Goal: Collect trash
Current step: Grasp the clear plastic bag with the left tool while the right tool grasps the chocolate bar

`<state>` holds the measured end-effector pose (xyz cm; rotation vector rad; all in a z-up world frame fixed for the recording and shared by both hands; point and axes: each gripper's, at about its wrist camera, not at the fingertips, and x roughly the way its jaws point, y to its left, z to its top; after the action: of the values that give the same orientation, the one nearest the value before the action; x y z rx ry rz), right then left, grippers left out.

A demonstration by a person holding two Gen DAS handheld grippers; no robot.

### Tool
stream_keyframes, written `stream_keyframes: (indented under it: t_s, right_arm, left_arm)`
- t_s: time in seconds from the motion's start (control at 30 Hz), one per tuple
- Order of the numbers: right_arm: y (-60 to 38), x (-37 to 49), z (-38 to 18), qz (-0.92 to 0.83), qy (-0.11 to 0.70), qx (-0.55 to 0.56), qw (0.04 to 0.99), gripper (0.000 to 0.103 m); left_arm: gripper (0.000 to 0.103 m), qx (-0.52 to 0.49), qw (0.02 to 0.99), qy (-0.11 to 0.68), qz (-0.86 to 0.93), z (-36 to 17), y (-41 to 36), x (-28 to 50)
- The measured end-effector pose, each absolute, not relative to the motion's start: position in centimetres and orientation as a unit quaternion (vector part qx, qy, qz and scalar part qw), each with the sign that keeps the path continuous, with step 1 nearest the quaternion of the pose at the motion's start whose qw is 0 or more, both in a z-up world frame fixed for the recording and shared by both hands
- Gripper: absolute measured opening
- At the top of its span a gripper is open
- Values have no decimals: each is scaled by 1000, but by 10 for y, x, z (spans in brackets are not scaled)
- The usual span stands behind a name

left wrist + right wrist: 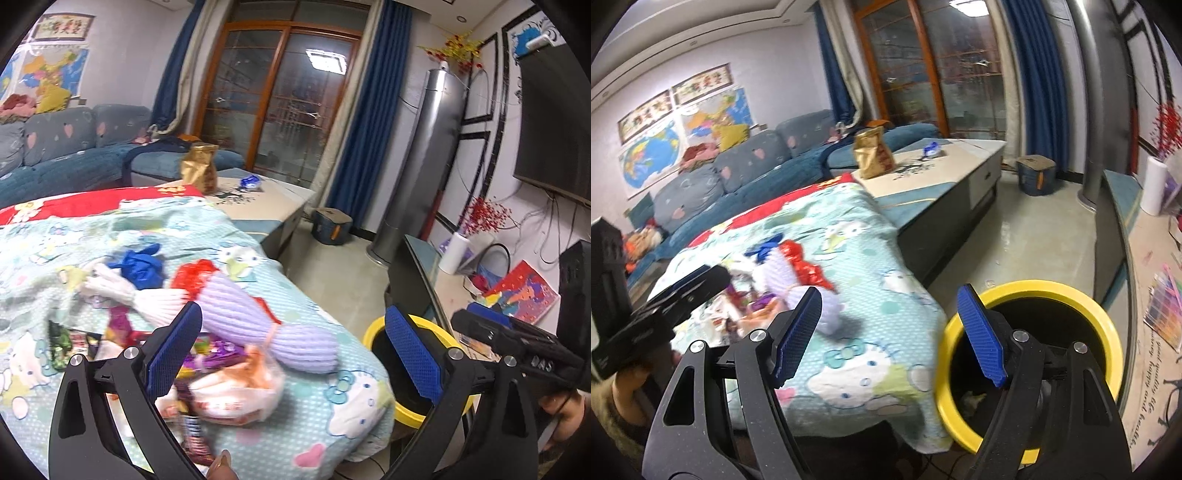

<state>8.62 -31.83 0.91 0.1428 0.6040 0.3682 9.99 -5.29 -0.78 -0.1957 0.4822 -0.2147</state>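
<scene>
A yellow-rimmed black trash bin (1104, 317) stands on the floor beside the table; it also shows in the left wrist view (373, 334). A pile of wrappers and a white-and-orange plastic bag (236, 391) lies on the Hello Kitty cloth (303, 421), with a lilac knit glove (255, 317), a white glove (110, 288) and a blue crumpled item (142, 266). My left gripper (291, 354) is open, hovering just above the bag. My right gripper (886, 336) is open and empty, between the table edge and the bin. Some trash lies in the bin bottom (973, 398).
A gold snack bag (199, 168) and a blue wrapper (251, 181) sit on the far coffee table (960, 162). A blue sofa (74, 155) runs along the left. A TV stand (1137, 236) with a paper roll (1154, 184) lies right of the bin.
</scene>
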Motion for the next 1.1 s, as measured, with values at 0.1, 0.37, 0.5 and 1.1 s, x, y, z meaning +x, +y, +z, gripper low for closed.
stream_keyframes:
  t_s: [0.1,0.37,0.5,1.1]
  right_arm:
    - [-304,81,11,199,295,63,932,68]
    - [-255,66,11,255,304,28,917,68]
    - [-232,58,8,283,311,11,907,68]
    - [-156,39,-15,358,361,-35,861,57]
  left_arm:
    - [96,-102,962,237,-90,-7,-40,98]
    - [96,-124,963,233,-49,-7,0,92]
    - [96,-137,962,234,-22,-9,25,89]
    - [96,-211,931,296,32,-47,112,84]
